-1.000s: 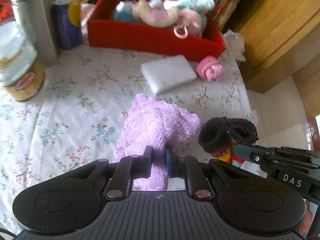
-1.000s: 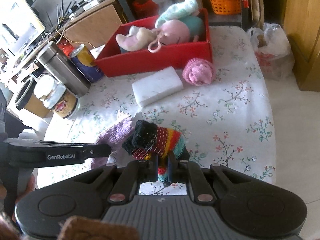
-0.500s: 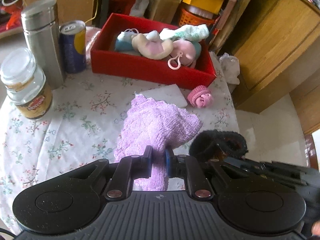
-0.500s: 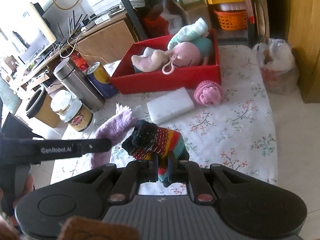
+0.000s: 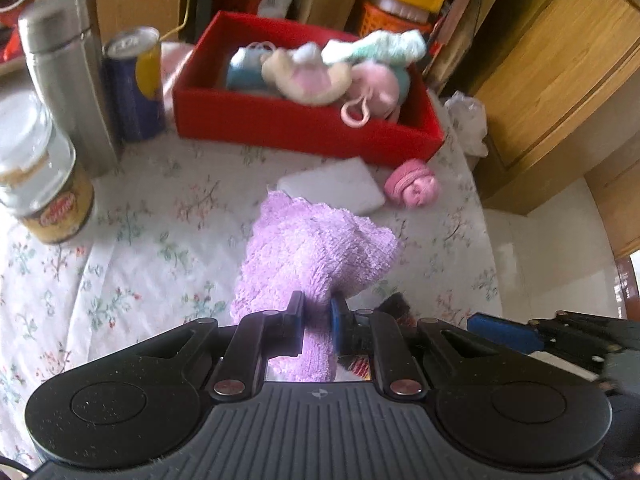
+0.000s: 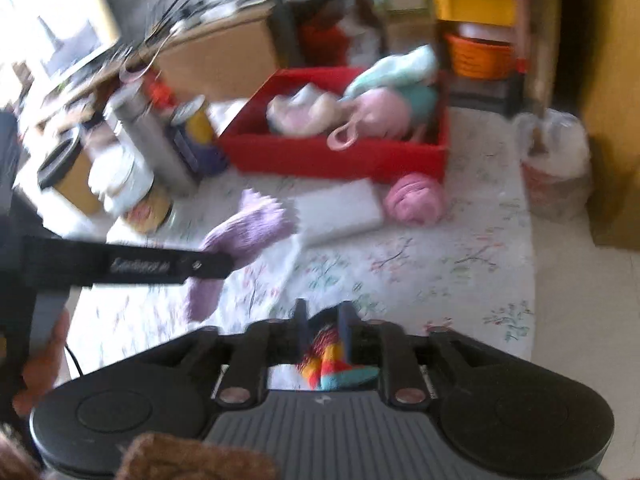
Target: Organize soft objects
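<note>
Up and away goes the right gripper [image 6: 322,322]: a second ago the striped sock [image 6: 336,360] bulged out in front of its jaws, and now it sits low between them, mostly tucked behind the fingers. Those jaws are opening as we watch, with the sock's colourful toe still in the gap; the view is blurred, so it's hard to say whether the pads still press on it.

Over on the left, no change. The left gripper [image 5: 316,314] is clamped on the purple knitted sock [image 5: 316,252], which flops forward above the floral tablecloth [image 5: 152,232].

Beyond it, a white foam block [image 5: 340,184] lies flat, with a pink rolled sock [image 5: 412,184] just beside it to the right. Both sit close in front of the red box [image 5: 304,124], already loaded with plush toys [image 5: 316,76].

Left of the box stand a blue can [image 5: 136,88], a steel flask [image 5: 68,76] and a coffee jar [image 5: 40,184].

In the right wrist view, a hand [image 6: 44,364] holds the left gripper's handle.
</note>
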Motion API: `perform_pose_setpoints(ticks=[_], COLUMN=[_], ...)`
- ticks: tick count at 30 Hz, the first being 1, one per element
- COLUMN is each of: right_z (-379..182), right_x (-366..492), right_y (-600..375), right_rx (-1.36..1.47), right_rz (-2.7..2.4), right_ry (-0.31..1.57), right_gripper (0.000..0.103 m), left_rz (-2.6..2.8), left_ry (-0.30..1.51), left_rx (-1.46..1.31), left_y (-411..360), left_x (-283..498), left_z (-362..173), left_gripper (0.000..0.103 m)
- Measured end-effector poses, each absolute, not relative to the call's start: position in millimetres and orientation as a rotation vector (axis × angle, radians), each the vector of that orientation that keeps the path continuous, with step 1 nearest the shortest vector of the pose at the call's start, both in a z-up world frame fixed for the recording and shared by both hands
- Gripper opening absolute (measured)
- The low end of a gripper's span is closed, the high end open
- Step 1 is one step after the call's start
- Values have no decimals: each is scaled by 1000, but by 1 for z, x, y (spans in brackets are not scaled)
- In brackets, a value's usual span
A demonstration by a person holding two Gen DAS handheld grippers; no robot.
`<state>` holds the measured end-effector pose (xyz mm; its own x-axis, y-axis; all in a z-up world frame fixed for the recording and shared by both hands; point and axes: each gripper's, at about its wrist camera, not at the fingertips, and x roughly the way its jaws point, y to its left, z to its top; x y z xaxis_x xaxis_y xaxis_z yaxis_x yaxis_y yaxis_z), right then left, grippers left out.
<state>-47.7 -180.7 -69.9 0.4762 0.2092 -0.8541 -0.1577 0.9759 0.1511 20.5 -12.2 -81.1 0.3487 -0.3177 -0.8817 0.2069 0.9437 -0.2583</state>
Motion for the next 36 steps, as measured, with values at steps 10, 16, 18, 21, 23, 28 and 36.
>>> perform_pose_setpoints(ticks=[10, 16, 18, 21, 23, 28, 36], right_z=[-151, -134, -118, -99, -90, -82, -85], right_x=[-22, -28, -31, -34, -37, -40, -39], right_y=[-159, -181, -186, -192, -196, -199, -220], right_rx=[-41, 77, 126, 185, 210, 221, 247], right_rz=[165, 125, 124, 134, 136, 120, 63], right_ry=[1258, 1197, 1152, 1085, 1054, 1031, 1031], right_gripper=[0, 0, 0, 0, 0, 0, 0], left_rz=[-329, -334, -335, -330, -336, -406, -330], left_ry=[1190, 1177, 1167, 1161, 1165, 1171, 1195], left_rx=[-131, -131, -128, -126, -98, 60, 288], left_y=[-2, -3, -3, -3, -6, -36, -76], left_x=[26, 24, 22, 20, 19, 7, -1], left_z=[-87, -82, -79, -76, -77, -104, -161], left_gripper=[11, 13, 13, 13, 13, 63, 65])
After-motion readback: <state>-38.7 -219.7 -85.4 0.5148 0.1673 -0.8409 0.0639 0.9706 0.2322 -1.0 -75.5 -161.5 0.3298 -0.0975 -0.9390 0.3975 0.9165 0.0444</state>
